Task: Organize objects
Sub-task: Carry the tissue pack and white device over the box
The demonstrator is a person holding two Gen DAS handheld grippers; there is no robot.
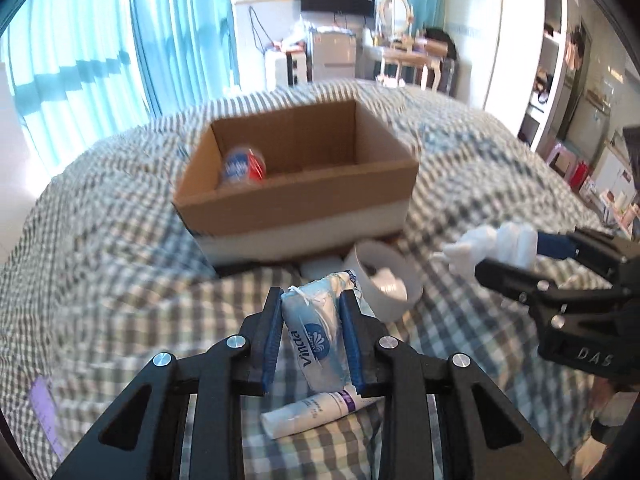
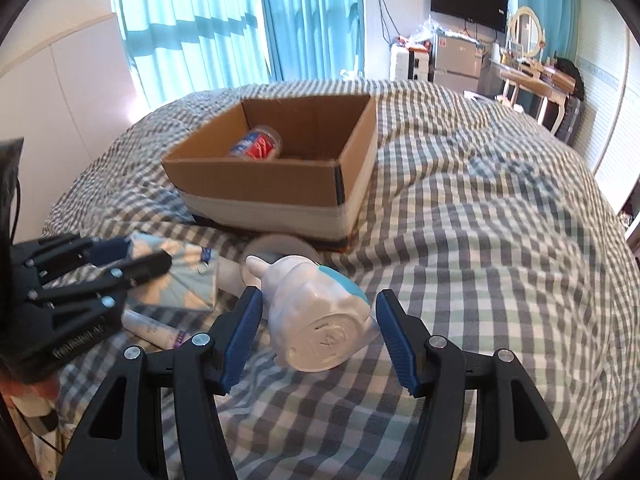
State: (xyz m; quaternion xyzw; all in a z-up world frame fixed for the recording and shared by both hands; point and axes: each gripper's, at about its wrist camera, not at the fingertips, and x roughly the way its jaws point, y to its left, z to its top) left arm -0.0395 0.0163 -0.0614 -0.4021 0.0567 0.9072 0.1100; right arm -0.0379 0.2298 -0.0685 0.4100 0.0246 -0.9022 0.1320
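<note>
Left wrist view: the left gripper (image 1: 313, 336) is clamped on a Vinda tissue pack (image 1: 314, 340), held just above the bed (image 1: 120, 280). One tube (image 1: 316, 410) lies on the bed right under it, and one white cup (image 1: 386, 284) lies tipped over just past it. One box (image 1: 296, 176) sits further back with one jar (image 1: 242, 166) in its left corner. Over to the right, the right gripper (image 1: 516, 256) has a white figurine (image 1: 492, 246) between its fingers.

Right wrist view: here the figurine (image 2: 316, 320) shows its flat base and a blue patch, which the other view doesn't. The right gripper (image 2: 318, 336) has its pads either side of it with gaps visible, so I can't tell if it's truly gripping. Box (image 2: 280, 176) and jar (image 2: 256, 144) are behind it, the left gripper (image 2: 132, 260) to the left.
</note>
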